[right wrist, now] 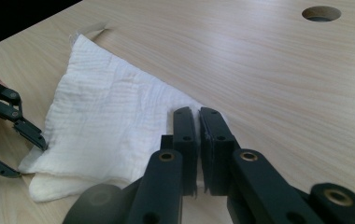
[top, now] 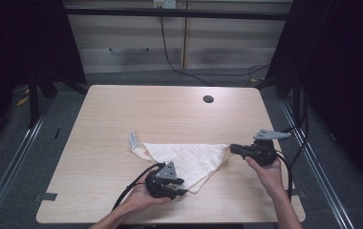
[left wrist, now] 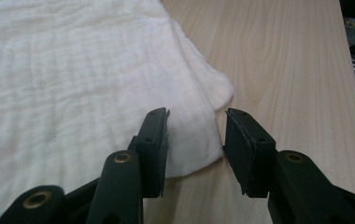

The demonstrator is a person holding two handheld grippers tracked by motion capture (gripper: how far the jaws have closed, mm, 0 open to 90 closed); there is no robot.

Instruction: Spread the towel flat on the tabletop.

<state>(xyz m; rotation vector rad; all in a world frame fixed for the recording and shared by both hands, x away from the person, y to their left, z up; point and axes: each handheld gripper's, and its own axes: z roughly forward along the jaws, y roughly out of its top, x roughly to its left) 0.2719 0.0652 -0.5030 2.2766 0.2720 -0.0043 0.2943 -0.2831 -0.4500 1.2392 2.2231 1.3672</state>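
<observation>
A white cloth point(top: 189, 160) point(left wrist: 73, 70) point(right wrist: 105, 112), folded into a triangle, lies flat on the pale wooden table point(top: 122, 109). My left gripper point(top: 183, 187) point(left wrist: 196, 135) sits at the cloth's near corner. Its jaws stand apart with the rounded corner between them, and the pads do not press on it. The right gripper view also catches this left gripper point(right wrist: 21, 156), open at the cloth's edge. My right gripper point(top: 232, 148) point(right wrist: 198, 116) rests at the cloth's right corner, jaws closed together on the tip of the fabric.
A small label point(top: 133, 138) sticks out of the cloth's far left corner. A round cable hole point(top: 208, 99) point(right wrist: 321, 13) sits near the table's far edge. Dark curtains flank the table, and cables trail from both grippers toward the front edge.
</observation>
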